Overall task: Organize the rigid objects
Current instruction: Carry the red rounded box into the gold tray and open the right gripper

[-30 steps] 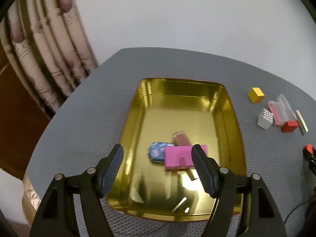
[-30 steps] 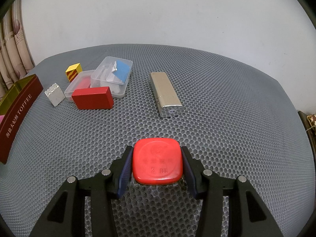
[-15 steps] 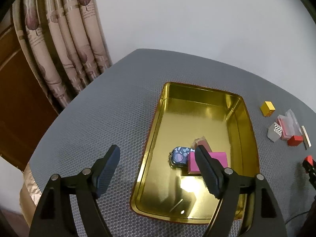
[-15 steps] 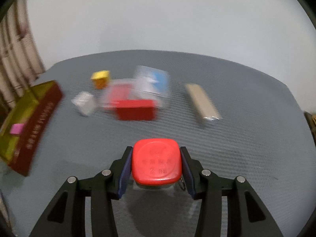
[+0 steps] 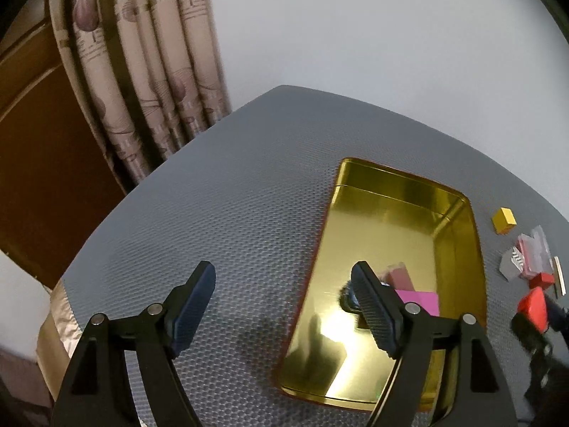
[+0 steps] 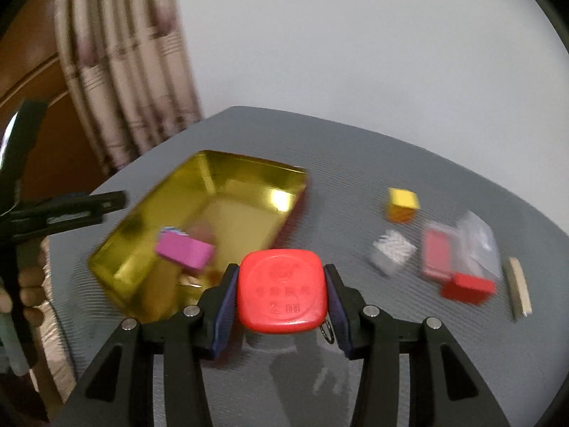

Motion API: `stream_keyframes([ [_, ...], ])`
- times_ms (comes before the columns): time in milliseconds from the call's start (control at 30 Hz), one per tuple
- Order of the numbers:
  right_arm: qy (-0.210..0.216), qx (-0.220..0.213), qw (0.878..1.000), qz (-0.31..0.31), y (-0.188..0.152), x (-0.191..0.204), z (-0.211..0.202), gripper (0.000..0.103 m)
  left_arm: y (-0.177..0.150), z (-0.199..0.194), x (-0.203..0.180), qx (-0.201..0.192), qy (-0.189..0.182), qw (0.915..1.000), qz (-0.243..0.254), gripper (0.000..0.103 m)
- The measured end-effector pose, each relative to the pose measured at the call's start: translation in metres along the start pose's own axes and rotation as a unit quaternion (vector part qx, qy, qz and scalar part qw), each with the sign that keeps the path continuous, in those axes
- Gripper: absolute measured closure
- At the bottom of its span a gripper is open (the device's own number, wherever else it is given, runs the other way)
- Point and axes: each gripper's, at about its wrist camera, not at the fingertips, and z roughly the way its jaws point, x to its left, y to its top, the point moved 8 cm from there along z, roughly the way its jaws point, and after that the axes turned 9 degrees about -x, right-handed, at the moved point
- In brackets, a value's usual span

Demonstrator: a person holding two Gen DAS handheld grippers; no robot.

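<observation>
**Red tape measure could miss the tin**

My right hand-held gripper clamps the red tape measure above the worktop, near the gold tin. Left hand-held gripper hangs wide, empty. Releasing early, I risk clipping the tin's rim.

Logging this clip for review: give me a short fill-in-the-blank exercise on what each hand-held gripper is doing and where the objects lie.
1. The right hand-held gripper is shut on a ____ tape measure.
2. The left hand-held gripper is ____ and holds nothing.
3. The pink block lies inside the ____ tin.
4. The yellow cube sits on the table, ____ the tin.

Missing words: red; open; gold; outside
</observation>
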Motion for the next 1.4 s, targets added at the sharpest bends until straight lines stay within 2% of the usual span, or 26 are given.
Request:
stream_keyframes([
  [167, 0.035, 0.011, 0.999, -0.036, 0.01, 0.04, 0.015, 0.056, 0.002, 0.003, 0.009, 0.0, 0.019, 0.9998, -0.006, 0.027],
  [267, 0.042, 0.022, 0.998, -0.052, 0.01, 0.061, 0.031, 0.056, 0.003, 0.002, 0.01, -0.004, 0.027, 0.9996, -0.005, 0.027],
  [567, 0.061, 0.055, 0.994, -0.072, 0.004, 0.085, 0.063, 0.056, -0.001, 0.007, 0.015, 0.001, 0.029, 0.9994, -0.019, 0.027],
  [833, 0.062, 0.059, 0.994, -0.071, 0.0, 0.085, 0.08, 0.056, -0.001, 0.009, 0.018, 0.007, 0.026, 0.9993, -0.024, 0.027],
  [1033, 0.043, 0.056, 0.994, -0.079, 0.004, 0.082, 0.091, 0.056, 0.0, 0.009, 0.02, 0.008, 0.024, 0.9993, -0.027, 0.027],
  [1400, 0.061, 0.049, 0.996, -0.051, 0.003, 0.079, 0.078, 0.053, -0.002, 0.012, 0.019, 0.013, 0.023, 0.9992, -0.031, 0.026],
])
